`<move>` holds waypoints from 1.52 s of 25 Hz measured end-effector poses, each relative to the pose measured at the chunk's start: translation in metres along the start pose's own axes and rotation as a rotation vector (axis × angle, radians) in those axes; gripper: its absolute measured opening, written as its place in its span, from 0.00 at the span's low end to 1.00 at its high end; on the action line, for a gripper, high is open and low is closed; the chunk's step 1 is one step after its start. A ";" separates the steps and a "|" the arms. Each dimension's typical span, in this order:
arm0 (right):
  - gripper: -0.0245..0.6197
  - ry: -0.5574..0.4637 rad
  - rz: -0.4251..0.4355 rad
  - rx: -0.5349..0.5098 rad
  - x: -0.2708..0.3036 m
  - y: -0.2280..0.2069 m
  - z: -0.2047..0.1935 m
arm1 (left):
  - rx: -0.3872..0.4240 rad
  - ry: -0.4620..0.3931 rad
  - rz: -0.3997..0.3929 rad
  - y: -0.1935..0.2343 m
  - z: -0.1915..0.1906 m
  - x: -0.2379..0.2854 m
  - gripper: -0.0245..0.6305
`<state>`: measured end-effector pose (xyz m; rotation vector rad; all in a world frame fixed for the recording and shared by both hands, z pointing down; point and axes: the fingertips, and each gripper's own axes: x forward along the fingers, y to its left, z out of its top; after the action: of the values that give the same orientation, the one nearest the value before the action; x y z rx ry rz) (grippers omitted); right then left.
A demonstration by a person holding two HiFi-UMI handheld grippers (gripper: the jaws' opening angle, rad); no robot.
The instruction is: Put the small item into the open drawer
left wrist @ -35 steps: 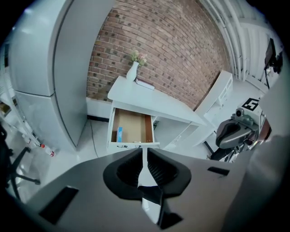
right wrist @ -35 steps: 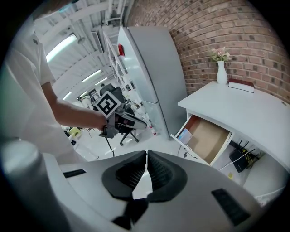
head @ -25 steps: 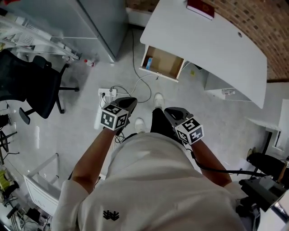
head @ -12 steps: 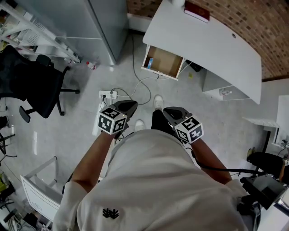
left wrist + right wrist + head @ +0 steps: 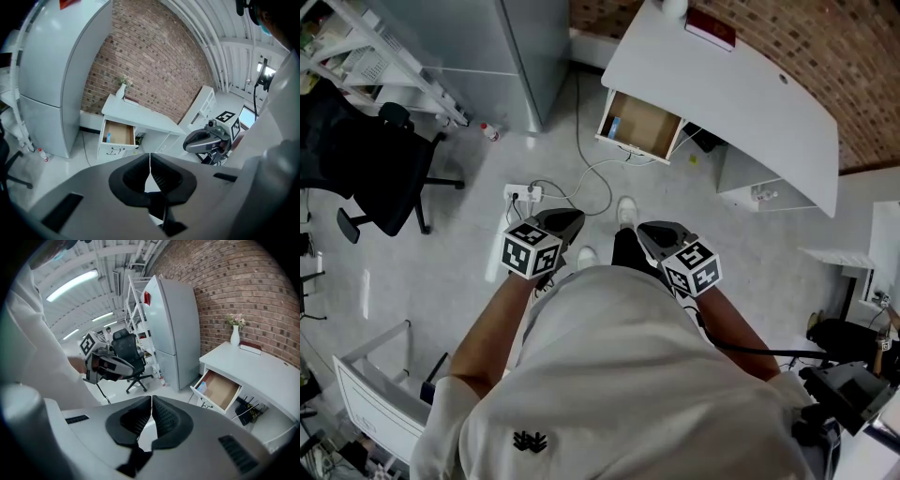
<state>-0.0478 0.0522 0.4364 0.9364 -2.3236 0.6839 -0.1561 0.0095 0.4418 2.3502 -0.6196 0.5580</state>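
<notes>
The person's white shirt (image 5: 619, 375) fills the near part of the head view, and both arms reach forward from it, far from the white desk (image 5: 741, 103). The left gripper (image 5: 150, 168) has its two jaws pressed together along a thin line, and nothing stands between them. The right gripper (image 5: 151, 413) is closed in the same way and is also empty. The two grippers are level with each other and point toward the desk, with the person's white shoes (image 5: 626, 210) on the floor between them. A white power strip (image 5: 523, 193) with cables lies on the floor on the near side of the desk. Further on, the open drawer (image 5: 649, 127) stands pulled out from under the desk's near edge, and its wooden bottom is visible. A small blue item (image 5: 612, 128) lies inside this drawer, at its left end, well apart from both grippers. A red book (image 5: 712, 26) lies on the desk at its far edge, and a white vase (image 5: 235, 336) with flowers stands beside the book. A tall grey cabinet (image 5: 487, 47) stands to the left of the desk, and a black office chair (image 5: 370, 178) is further left. The brick wall (image 5: 862, 75) runs behind the desk.
</notes>
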 end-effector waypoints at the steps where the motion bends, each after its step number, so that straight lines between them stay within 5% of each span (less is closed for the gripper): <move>1: 0.09 0.001 -0.001 -0.003 -0.001 0.002 -0.001 | 0.000 0.000 -0.003 -0.002 -0.002 -0.001 0.08; 38: 0.08 0.003 -0.007 -0.010 -0.014 0.012 -0.020 | -0.016 0.010 -0.009 -0.015 -0.021 0.003 0.08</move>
<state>-0.0419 0.0787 0.4389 0.9381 -2.3177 0.6701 -0.1502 0.0333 0.4516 2.3333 -0.6062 0.5582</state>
